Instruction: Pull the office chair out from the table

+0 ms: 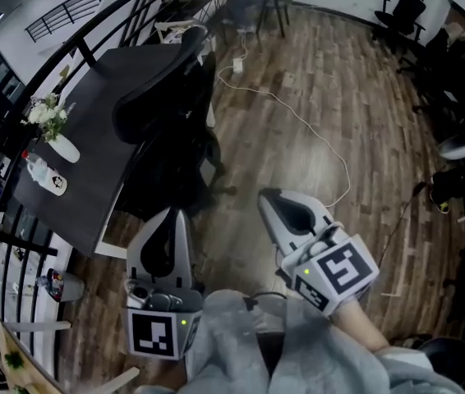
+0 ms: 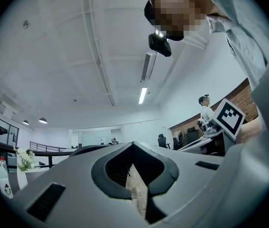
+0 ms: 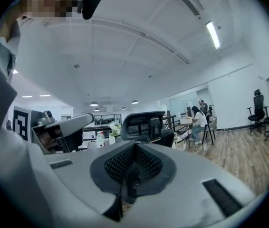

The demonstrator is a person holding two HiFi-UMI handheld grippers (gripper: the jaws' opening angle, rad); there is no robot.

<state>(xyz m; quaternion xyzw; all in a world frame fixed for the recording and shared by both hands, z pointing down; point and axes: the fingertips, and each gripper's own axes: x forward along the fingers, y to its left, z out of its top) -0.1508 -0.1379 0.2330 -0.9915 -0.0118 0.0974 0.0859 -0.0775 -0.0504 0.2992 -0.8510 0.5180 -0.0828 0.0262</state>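
Observation:
The black office chair (image 1: 165, 109) stands pushed against the long edge of the dark table (image 1: 85, 179), with its back toward me. In the right gripper view its upper back (image 3: 144, 123) rises just beyond the jaws. My left gripper (image 1: 175, 214) is shut and empty, a short way in front of the chair's base. My right gripper (image 1: 267, 195) is also shut and empty, over bare floor to the right of the chair. Neither touches the chair. In their own views the left gripper (image 2: 133, 144) and right gripper (image 3: 134, 145) show jaws closed on nothing.
A white vase of flowers (image 1: 52, 125) and a bottle (image 1: 39, 169) stand on the table's left end. A black railing (image 1: 2, 245) runs along the table's far side. A white cable (image 1: 298, 121) snakes over the wooden floor. More office chairs (image 1: 401, 11) stand at the far right.

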